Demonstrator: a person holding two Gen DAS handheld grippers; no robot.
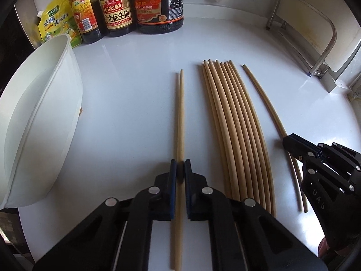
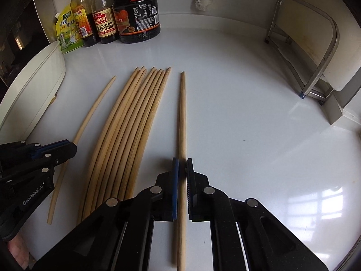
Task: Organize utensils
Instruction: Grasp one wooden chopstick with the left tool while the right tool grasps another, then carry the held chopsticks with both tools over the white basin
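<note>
A: Two grippers, each clenched on a single chopstick; the left gripper (image 1: 180, 169) pinches the left chopstick (image 1: 179, 113), the lone one left of the bundle (image 1: 234, 131), and the right gripper (image 2: 182, 169) pinches the right chopstick (image 2: 183, 117), the lone one right of the bundle.

B: Both sticks lie flat on the tabletop (image 2: 248, 113)?

A: As far as I can tell, yes; each is grasped towards its thick end rather than at its middle, so I'd judge the far tip could droop or swing on lifting; round wood may also roll between the pads and slip out.

B: Any other risk?

A: The left chopstick's swinging tip could knock the bundle, which lies just right of it, and scatter the sticks; the right chopstick lies just beside the bundle too.

B: Containers?

A: Left of the bundle, a white tub (image 1: 45, 113) on its side; nothing shows inside it; beyond the bundle, sauce bottles (image 1: 117, 11) by the wall, dark liquid in them; beyond and right, a bare metal rack (image 2: 315, 52).
</note>
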